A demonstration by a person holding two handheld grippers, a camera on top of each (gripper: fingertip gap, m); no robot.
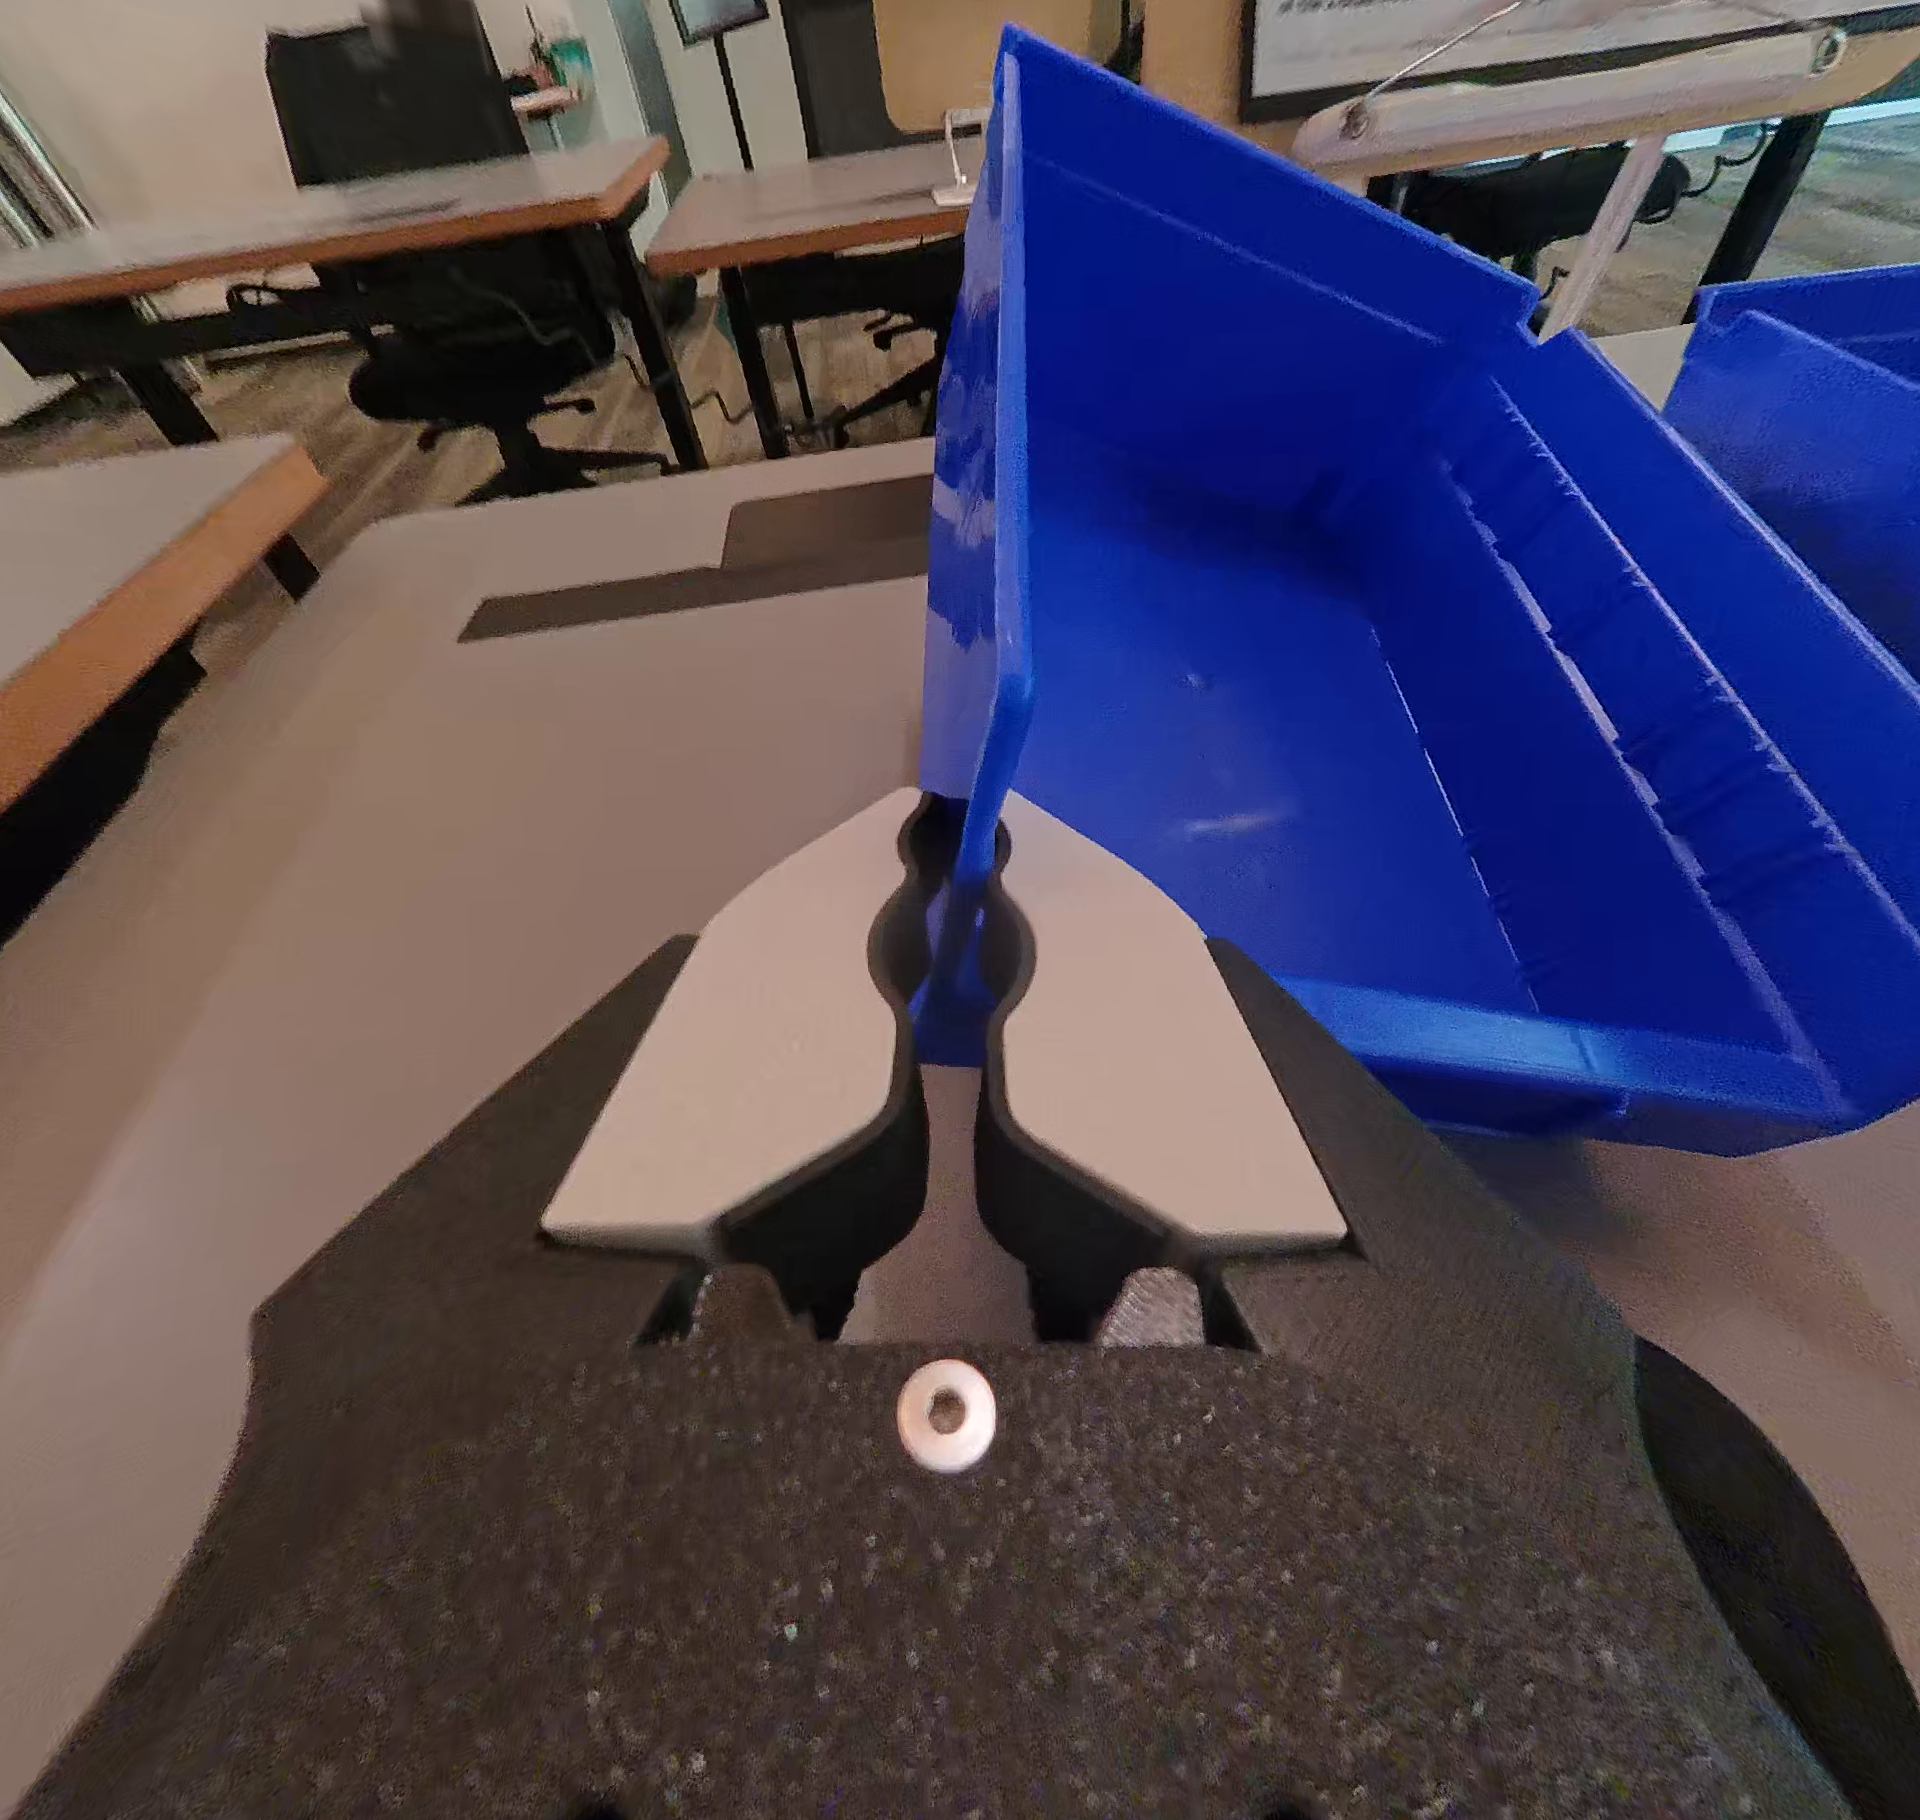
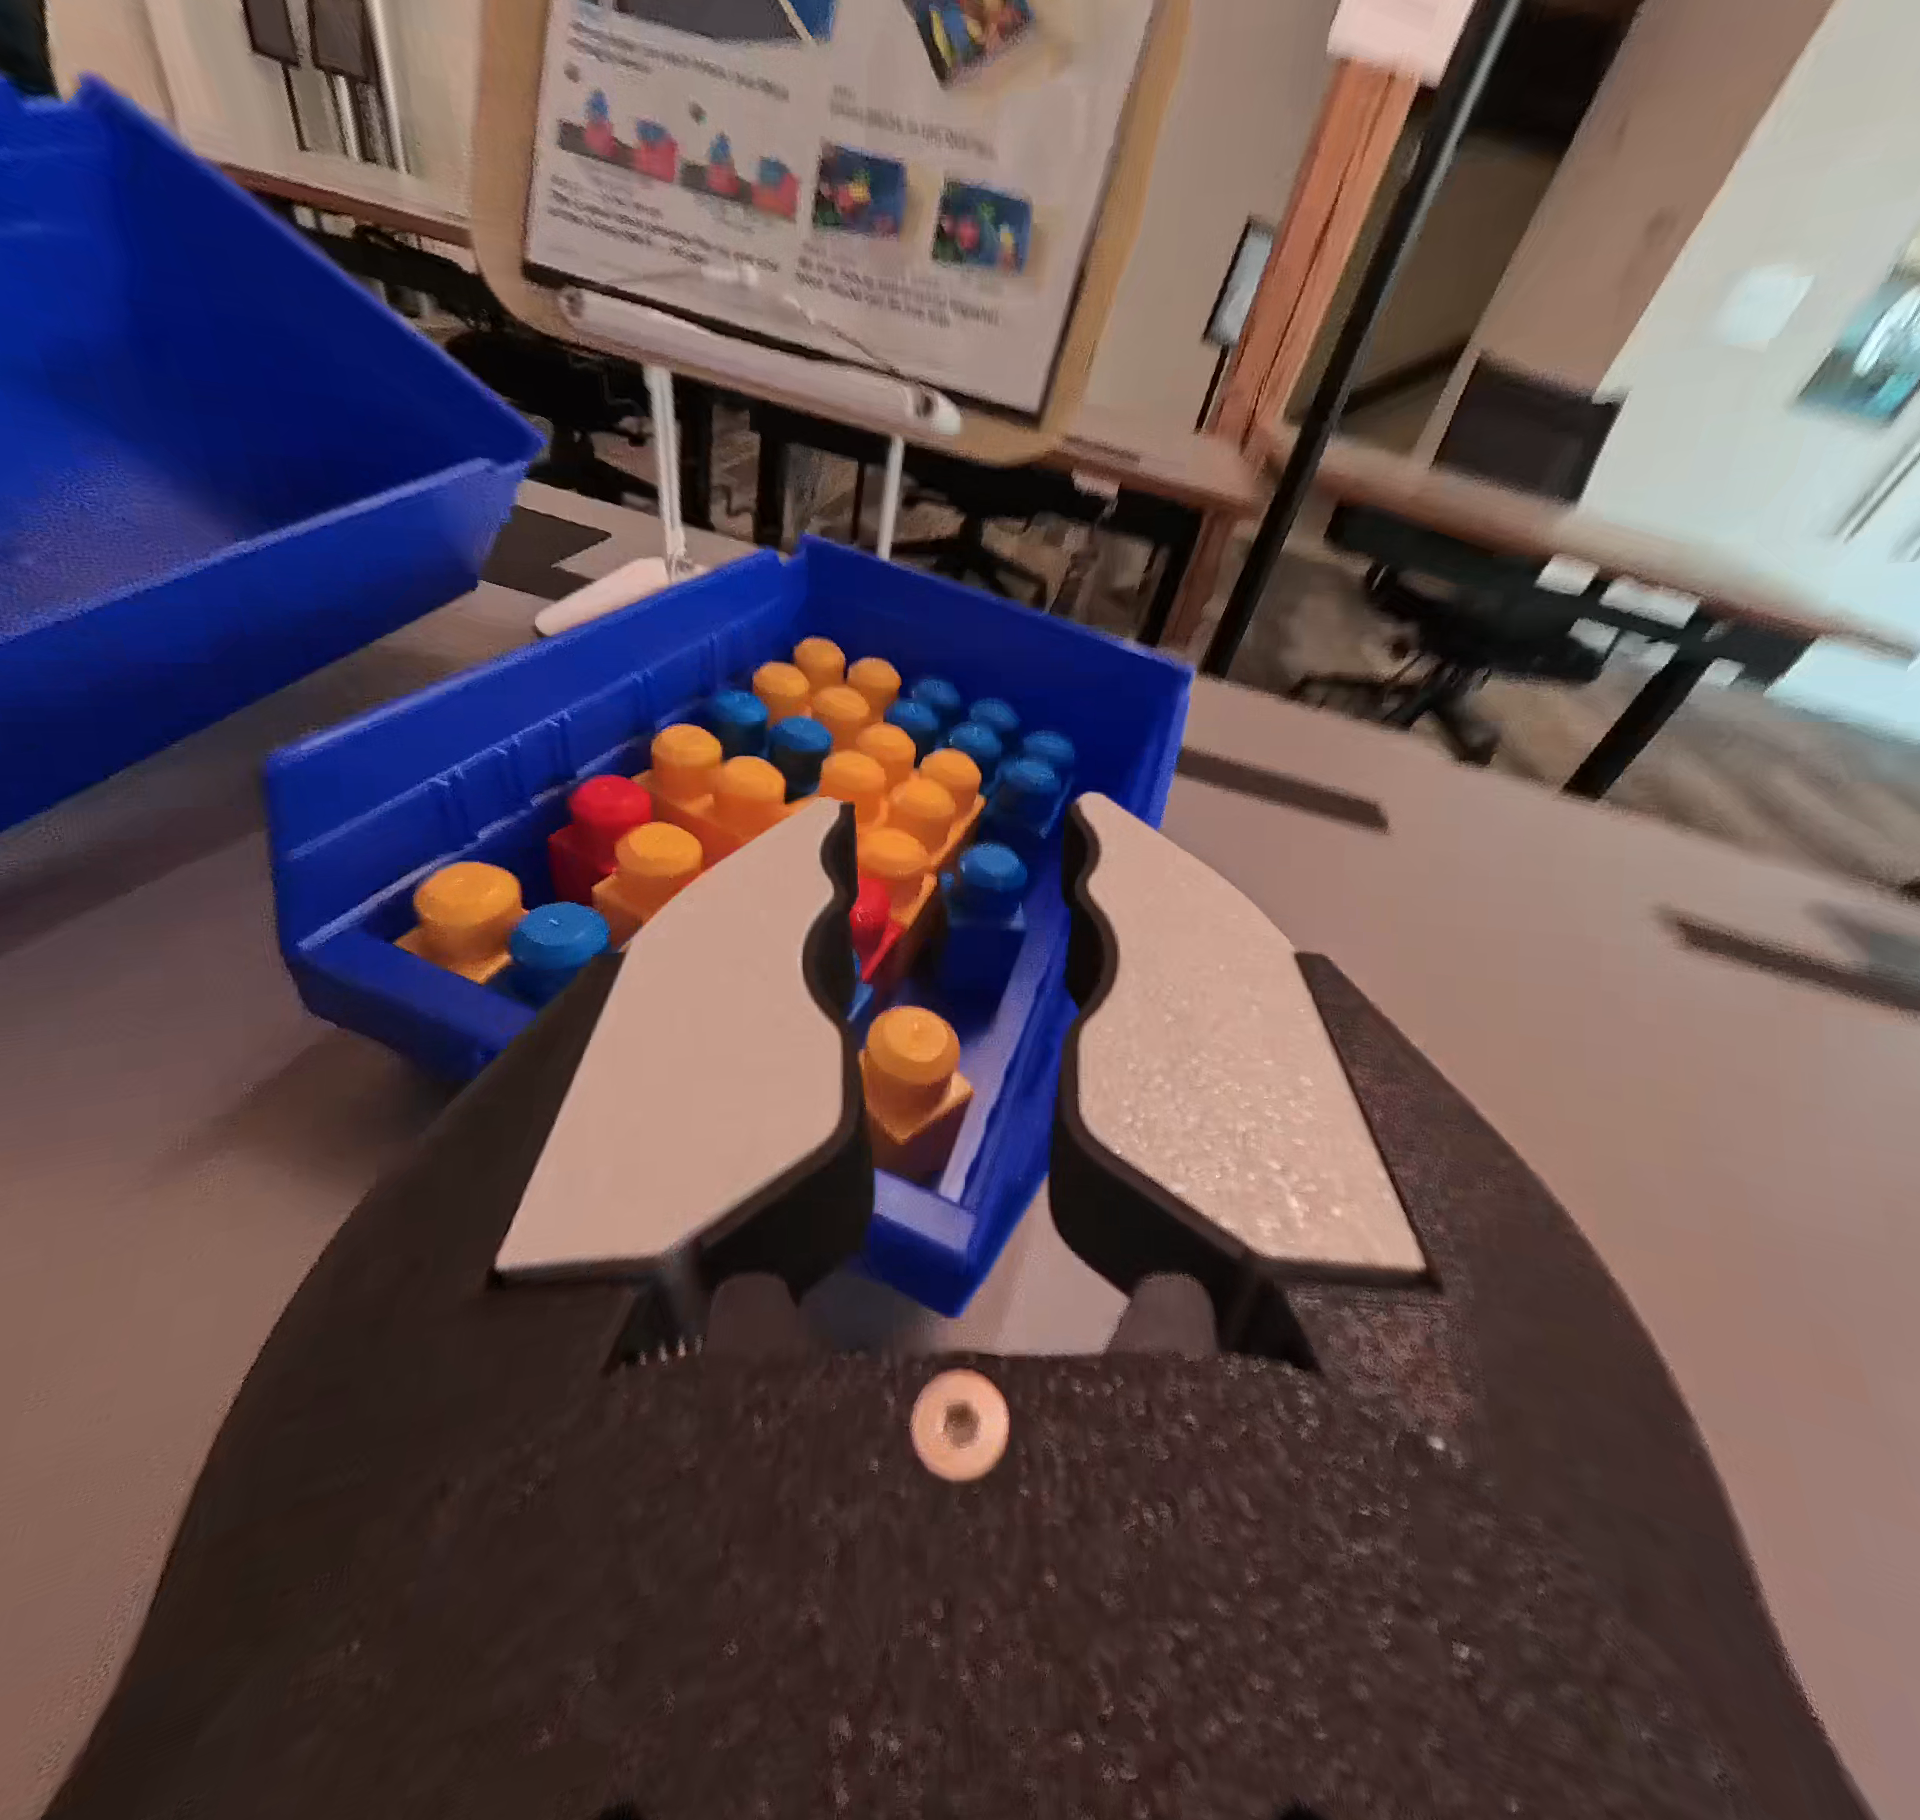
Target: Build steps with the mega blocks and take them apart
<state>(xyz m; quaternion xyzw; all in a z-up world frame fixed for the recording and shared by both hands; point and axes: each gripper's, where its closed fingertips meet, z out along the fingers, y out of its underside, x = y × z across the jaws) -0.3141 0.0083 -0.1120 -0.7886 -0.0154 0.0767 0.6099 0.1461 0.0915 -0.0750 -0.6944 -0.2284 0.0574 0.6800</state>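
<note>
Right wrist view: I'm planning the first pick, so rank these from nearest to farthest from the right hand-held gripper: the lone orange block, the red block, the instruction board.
1. Lone orange block, between the fingers of the right hand-held gripper, at the bin's near end.
2. Red block, farther in, left side.
3. Instruction board, upright beyond the table.

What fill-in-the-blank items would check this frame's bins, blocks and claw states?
1. The left claw is shut on the side wall of the ____ blue bin.
2. The right claw is ____, with nothing between its fingers.
3. The mega blocks lie inside the ____ blue bin.
4. The blocks are orange, blue and ____.

Missing words: empty; open; smaller; red
</note>
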